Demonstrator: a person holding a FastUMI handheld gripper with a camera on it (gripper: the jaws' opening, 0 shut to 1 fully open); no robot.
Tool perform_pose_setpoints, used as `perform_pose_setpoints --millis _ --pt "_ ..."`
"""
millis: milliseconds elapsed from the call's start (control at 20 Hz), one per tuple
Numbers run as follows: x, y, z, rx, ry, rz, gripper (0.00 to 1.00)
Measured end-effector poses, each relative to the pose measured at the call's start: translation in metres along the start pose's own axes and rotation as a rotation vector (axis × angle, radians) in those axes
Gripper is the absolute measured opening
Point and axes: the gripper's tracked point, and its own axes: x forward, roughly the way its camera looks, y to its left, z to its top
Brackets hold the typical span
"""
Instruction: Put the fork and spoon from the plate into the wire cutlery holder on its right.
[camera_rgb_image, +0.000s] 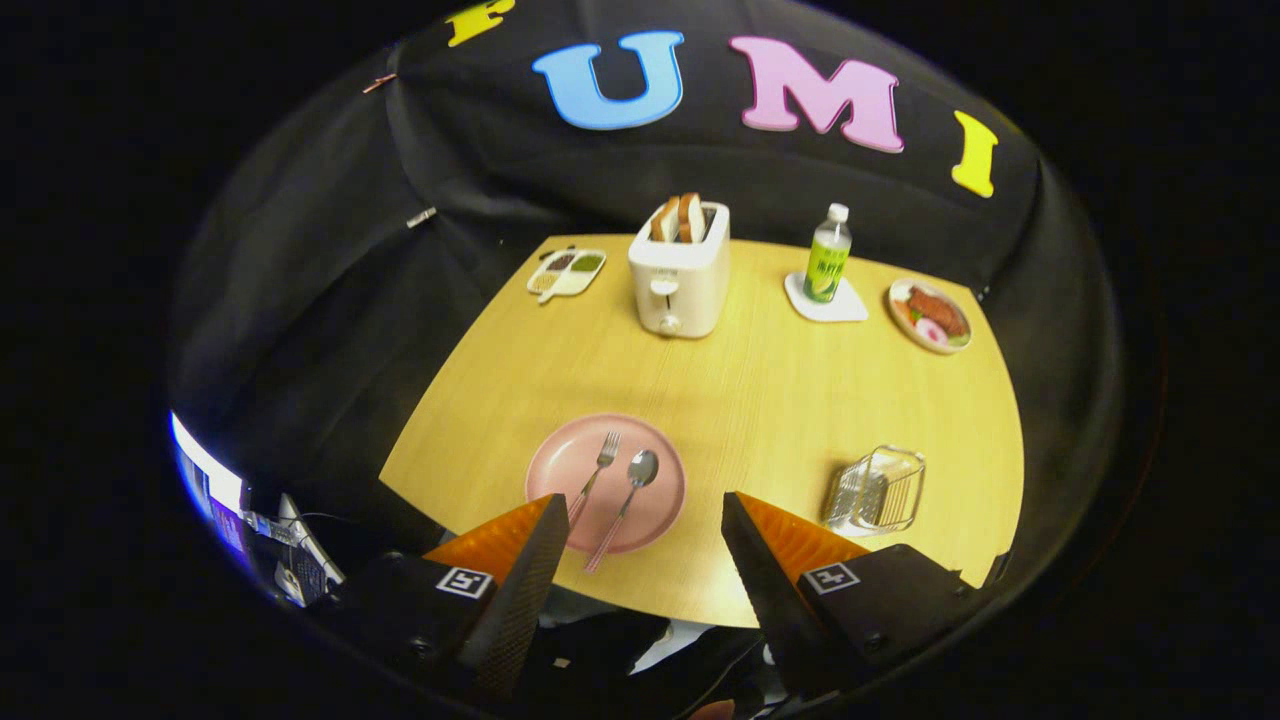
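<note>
Gripper view, items on desk (760, 400):

- Tongs (645, 510): spread wide, nothing held, hovering above the near desk edge. Both fingers well short of any contact.
- Pink plate (565, 465): near side of desk, just ahead of the left finger, whose tip overlaps the plate's near rim in the picture.
- Fork (597, 470): lying on plate, tines pointing away, handle running back toward the left fingertip.
- Spoon (630, 495): on plate just beside fork, to its right, bowl away; handle end sticks out past the plate's near rim. The two handles lie close together, approx. parallel.
- Wire cutlery holder (876, 490): to the right of plate, well apart from it, just beyond the right finger. Looks empty, though the wires make it hard to tell.
- Far side, not task items: white toaster (680, 272) w/ bread slices; divided snack tray (567, 272) to its left; green bottle (828, 255) on white coaster (826, 300); small plate of food (930, 315) at far right.

Status (judgement): task not begun; both utensils on plate.

Risks (judgement):
- Handles so close, tongs may pinch both or nudge one off the plate.
- Thin flat handle on smooth plate may slip from the grip or skid.
- Light holder may tip or slide if a utensil snags on the wire rim.
</note>
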Motion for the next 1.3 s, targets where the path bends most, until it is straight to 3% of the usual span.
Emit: perform_pose_setpoints --millis 250,400,450,1100,1250,1300 --pt "0.055 0.01 -0.044 0.022 0.186 0.01 0.79" --pt "0.084 0.018 -0.067 0.032 0.281 0.018 0.75" --pt "0.094 0.021 -0.074 0.057 0.308 0.025 0.66" --pt "0.168 0.023 -0.111 0.156 0.476 -0.052 0.65" --pt "0.178 0.018 -0.119 0.183 0.503 -0.083 0.4" --pt "0.178 0.016 -0.123 0.195 0.518 -0.098 0.37"
